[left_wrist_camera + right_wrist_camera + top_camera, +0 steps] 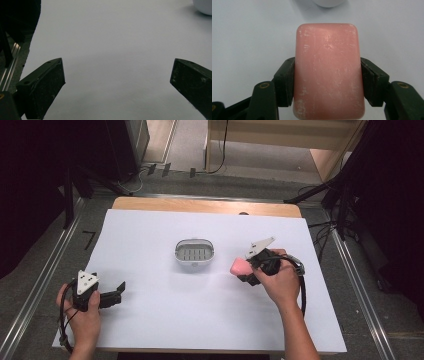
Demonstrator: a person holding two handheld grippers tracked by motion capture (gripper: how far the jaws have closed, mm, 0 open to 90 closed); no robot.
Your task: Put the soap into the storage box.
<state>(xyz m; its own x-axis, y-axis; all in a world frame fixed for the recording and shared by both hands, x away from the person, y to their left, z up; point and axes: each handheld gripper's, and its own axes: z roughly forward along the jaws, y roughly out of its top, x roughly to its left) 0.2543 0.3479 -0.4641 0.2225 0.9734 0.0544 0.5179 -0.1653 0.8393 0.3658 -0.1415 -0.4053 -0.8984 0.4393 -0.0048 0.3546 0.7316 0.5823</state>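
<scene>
A pink bar of soap (328, 70) is clamped between the two black jaws of my right gripper (328, 82), which press on its long sides. In the high view the soap (239, 266) hangs a little above the white sheet, to the right of a small white oval soap dish (195, 252) with a slotted grey insert. My right gripper (246, 269) points left toward that dish. My left gripper (119, 290) rests near the sheet's front left corner, jaws wide apart. Nothing lies between the left gripper (117, 77) jaws but bare white sheet.
The white sheet (165, 315) covers most of a wooden table (200, 205). Metal rails (45, 270) run along both sides of the table on the floor. Black stands and cables sit at the far left and right. The dish's rim (203, 6) peeks into the left gripper view.
</scene>
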